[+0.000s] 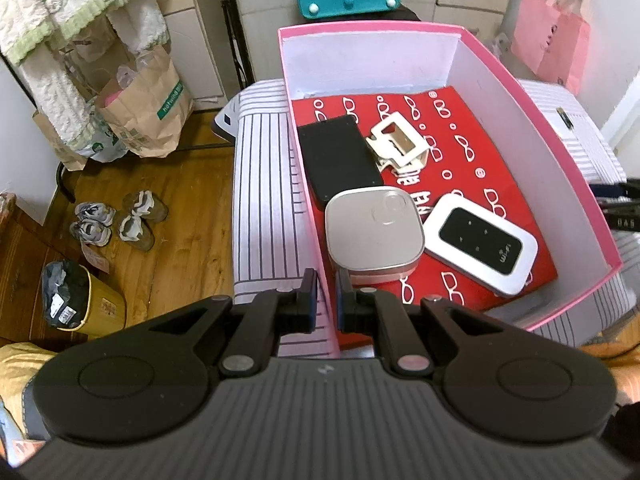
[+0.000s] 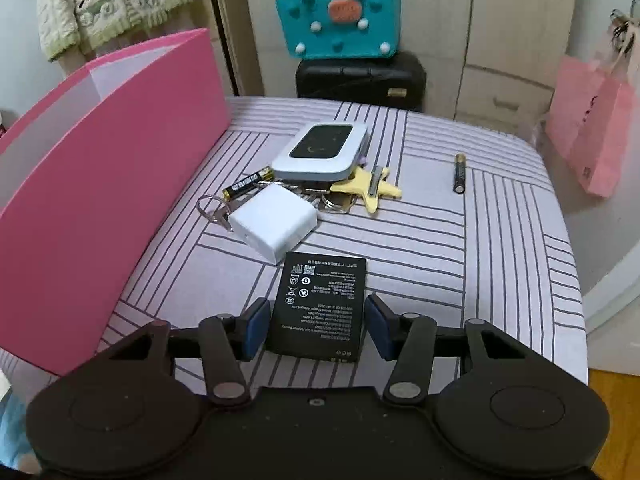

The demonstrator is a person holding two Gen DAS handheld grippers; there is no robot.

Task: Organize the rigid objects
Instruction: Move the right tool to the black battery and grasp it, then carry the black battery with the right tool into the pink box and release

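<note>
Battery (image 2: 318, 307) beside charger (image 2: 275, 220)

Matt black battery (image 2: 318, 304) on striped cloth (image 2: 480, 240); brushed-metal tin (image 1: 374, 232).

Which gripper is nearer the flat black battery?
Right. The right gripper straddles the battery, pads apart from it; the left gripper pinches the pink box's wall.
</note>
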